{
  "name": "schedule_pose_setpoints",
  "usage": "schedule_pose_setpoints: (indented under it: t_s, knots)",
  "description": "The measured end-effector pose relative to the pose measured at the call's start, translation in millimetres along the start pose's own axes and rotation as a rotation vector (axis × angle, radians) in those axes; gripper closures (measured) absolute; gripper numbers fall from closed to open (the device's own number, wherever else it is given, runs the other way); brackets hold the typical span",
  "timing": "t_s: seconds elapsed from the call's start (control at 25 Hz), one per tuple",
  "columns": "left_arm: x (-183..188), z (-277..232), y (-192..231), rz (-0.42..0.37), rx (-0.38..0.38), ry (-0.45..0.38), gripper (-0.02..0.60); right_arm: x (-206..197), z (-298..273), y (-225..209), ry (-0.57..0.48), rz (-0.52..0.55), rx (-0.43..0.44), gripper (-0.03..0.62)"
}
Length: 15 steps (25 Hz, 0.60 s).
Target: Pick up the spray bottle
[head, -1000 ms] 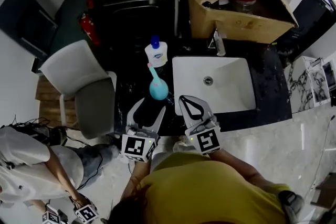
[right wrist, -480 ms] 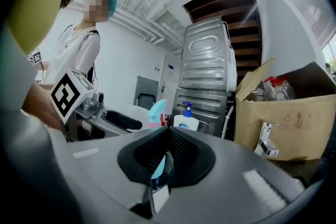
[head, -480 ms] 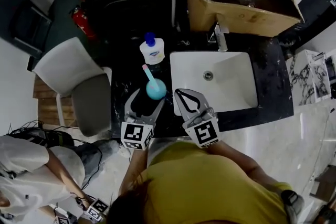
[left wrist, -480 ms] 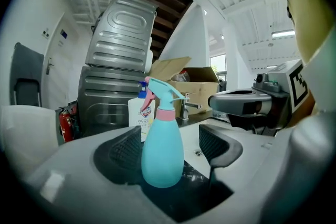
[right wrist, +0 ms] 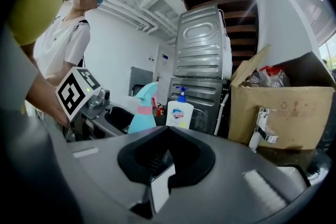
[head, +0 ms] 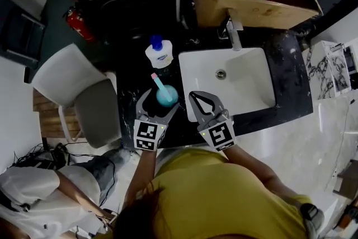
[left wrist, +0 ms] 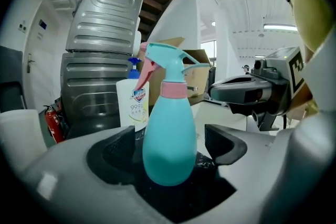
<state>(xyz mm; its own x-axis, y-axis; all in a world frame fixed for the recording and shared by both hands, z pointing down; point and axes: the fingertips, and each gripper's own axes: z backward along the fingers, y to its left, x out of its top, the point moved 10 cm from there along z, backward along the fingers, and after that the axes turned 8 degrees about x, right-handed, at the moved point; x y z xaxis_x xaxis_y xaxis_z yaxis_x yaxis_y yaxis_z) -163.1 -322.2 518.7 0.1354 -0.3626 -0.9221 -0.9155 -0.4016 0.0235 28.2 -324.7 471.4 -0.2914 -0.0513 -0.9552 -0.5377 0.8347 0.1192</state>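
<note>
Left tongs [head: 158, 104] have dropped around the spray bottle [head: 166, 95], jaws opening wide, pads flanking it without touching; it stands on the dark counter [head: 130, 99] beside the sink [head: 246, 73], ready for closing; right tongs [head: 194, 98] are pressed together, empty; pad clearance is hard to judge from above.

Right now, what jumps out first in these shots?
The teal spray bottle with its pink collar stands on the dark counter between the jaws of the left gripper, which are opening and not touching it. Behind it stands a white pump soap bottle. To its right is the white sink, with the shut right gripper at its front edge.
</note>
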Motion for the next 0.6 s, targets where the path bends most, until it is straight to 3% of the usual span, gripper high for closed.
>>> schedule_pose_setpoints:
  t_s: [0.32,0.6]
  knots:
    - [-18.1,-24.7,1.1,-0.032,-0.058,0.107,0.155,-7.8,-1.3,-5.8,0.037,-0.024,-0.046,0.593]
    - [-22.6,-33.6,2.3,-0.049,-0.064,0.115,0.172,-12.1,5.7,-7.0,0.054,-0.037,-0.068,0.592]
